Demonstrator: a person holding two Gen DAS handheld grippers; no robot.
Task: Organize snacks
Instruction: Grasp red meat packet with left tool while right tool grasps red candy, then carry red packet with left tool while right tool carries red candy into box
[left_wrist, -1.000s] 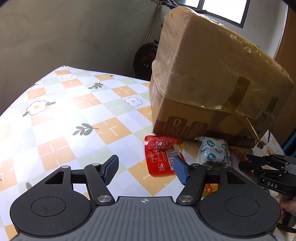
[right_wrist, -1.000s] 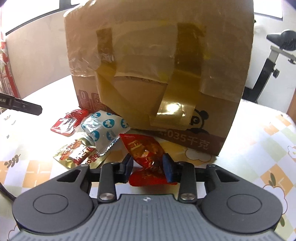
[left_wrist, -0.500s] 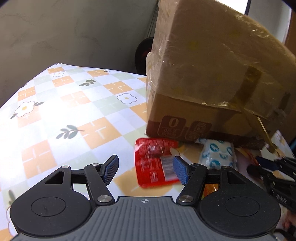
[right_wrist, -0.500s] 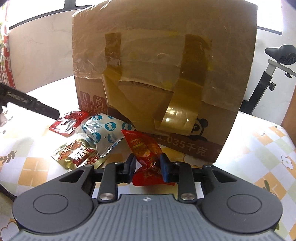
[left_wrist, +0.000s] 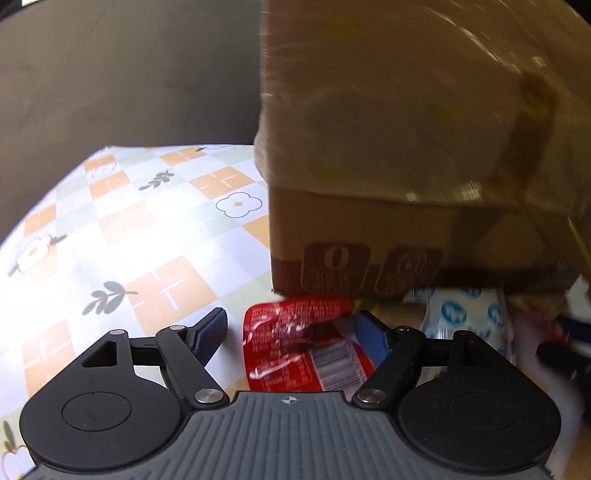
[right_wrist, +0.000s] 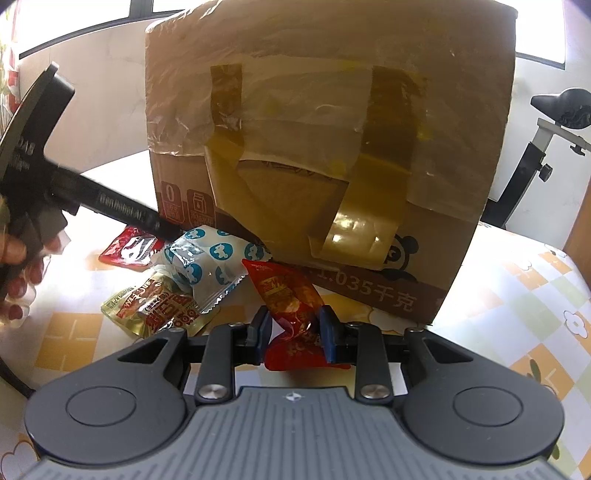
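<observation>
Red foil is what both of my grippers deal with now. My right gripper (right_wrist: 293, 332) is closed on a red packet (right_wrist: 291, 306), the pads pressing its crumpled middle, so the packet stands up from the bench (right_wrist: 517, 295) just in front of the box (right_wrist: 325, 147); I judge it is held like this to carry it away to where the snacks should go. My left gripper (left_wrist: 291, 328) has its jaws opening, and a flat red pack (left_wrist: 303, 343) lies between them on the bench, its far edge against the foot of the box; the pads do not press it yet, so nothing is held there. The view of this side is blurred. I think the jaws widen because the pack is broad and lies flat. Between the two red ones lie a white pack with blue dots (right_wrist: 207, 262) and a golden pack (right_wrist: 159, 306), near each other and partly overlapping. Room is narrow: the box wall closes the far side, so the left gripper can only come from the near side, while the checked bench to the left is free. On the right the bench is open too, and an exercise bike (right_wrist: 546, 147) stands behind its edge.
</observation>
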